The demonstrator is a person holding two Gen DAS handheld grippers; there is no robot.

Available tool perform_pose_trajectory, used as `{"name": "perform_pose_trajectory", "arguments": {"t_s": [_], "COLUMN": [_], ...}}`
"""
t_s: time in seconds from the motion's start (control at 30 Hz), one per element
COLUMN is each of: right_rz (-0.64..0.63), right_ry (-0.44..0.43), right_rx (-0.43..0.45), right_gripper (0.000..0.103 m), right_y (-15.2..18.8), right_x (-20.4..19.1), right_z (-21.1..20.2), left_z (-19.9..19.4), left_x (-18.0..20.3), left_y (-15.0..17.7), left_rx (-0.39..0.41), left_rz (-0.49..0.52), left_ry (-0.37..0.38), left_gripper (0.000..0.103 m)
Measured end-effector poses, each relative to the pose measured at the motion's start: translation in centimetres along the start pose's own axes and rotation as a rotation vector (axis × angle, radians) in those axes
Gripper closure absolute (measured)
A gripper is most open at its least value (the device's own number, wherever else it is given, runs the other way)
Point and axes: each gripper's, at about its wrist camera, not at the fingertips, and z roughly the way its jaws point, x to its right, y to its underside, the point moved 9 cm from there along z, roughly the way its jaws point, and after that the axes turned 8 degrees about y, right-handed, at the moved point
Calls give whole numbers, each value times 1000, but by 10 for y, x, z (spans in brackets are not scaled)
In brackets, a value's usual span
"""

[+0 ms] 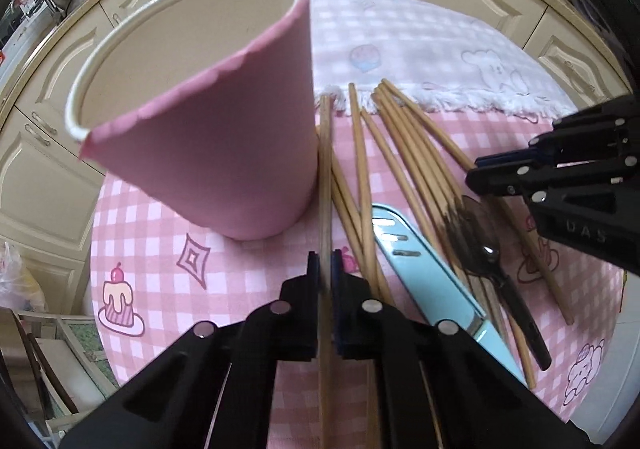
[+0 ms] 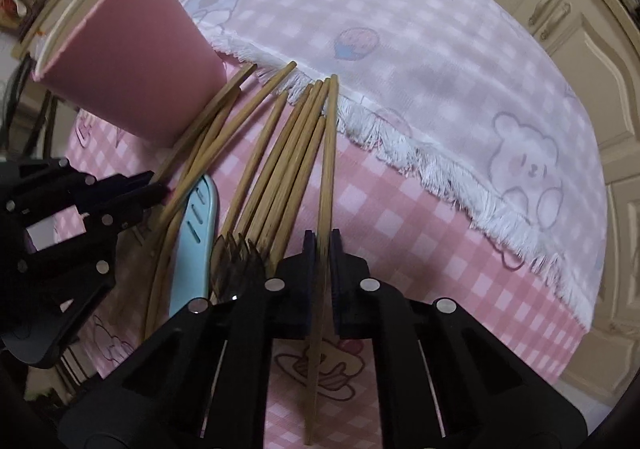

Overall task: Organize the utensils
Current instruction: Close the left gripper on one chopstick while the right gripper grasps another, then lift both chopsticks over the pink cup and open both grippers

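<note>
Tablecloth [image 1: 168, 233] of pink-and-white checked fabric with cartoon cakes and bears lies under both pairs of tongs, and a paler checked cloth with a white fringe [image 2: 420, 61] lies ahead of them, beyond the far tips of the sticks. Ahead and to the left of the left gripper [image 1: 325, 261] stands the tall pink cylindrical holder with a cream lining [image 1: 208, 153], upright and empty as far as its open mouth shows.

Between the two grippers lies the loose heap: a fan of brown wooden chopsticks [image 1: 404, 153], a pale blue knife in a slotted plastic sheath [image 1: 424, 265] just right of the left gripper, then a dark translucent plastic fork [image 2: 236, 261] and a dark plastic spoon [image 1: 486, 253], each partly across the sticks.

The left gripper is clamped on one single chopstick [image 1: 326, 177], which runs straight ahead past the holder's base. The right gripper [image 2: 321, 245] is likewise closed tight on the outermost right chopstick [image 2: 329, 153], which stands clear of the fan beside it.

This reads as the pick-up step, with nothing yet sorted into the holder. The next move seems to call for lifting each stick clear of the pile, swinging it upright, and lowering it end first into the holder's mouth, without knocking that light holder over.
</note>
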Motion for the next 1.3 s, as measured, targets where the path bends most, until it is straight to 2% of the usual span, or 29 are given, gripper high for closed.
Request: {"name": "perform_pose_trajectory", "arguments": {"t_s": [0.2, 0.33, 0.57, 0.73, 0.87, 1.07, 1.2, 1.3], "right_rz": [71, 132, 207, 209, 198, 183, 180, 183], "right_ry": [-72, -111, -180, -212, -234, -273, -280, -274], "right_rx": [107, 254, 474, 592, 700, 864, 942, 985], "right_gripper": [97, 97, 97, 97, 97, 97, 96, 96], "right_y": [13, 22, 27, 24, 11, -26, -56, -75], "right_x": [12, 24, 23, 16, 0, -20, -29, -34], "right_z": [-25, -61, -119, -158, -189, -237, -252, -257], "left_z": [-15, -39, -104, -155, -192, -237, -258, -261], "left_x": [1, 11, 22, 10, -8, -27, -34, -36], "left_y": [7, 12, 12, -5, -17, -39, -59, -76], "left_rx": [74, 166, 416, 595, 750, 928, 1042, 1080], "left_rz": [-14, 3, 22, -11, -91, -156, -171, -172], "left_ry": [18, 41, 61, 51, 50, 39, 35, 15], "left_gripper": [97, 97, 98, 97, 97, 97, 97, 97]}}
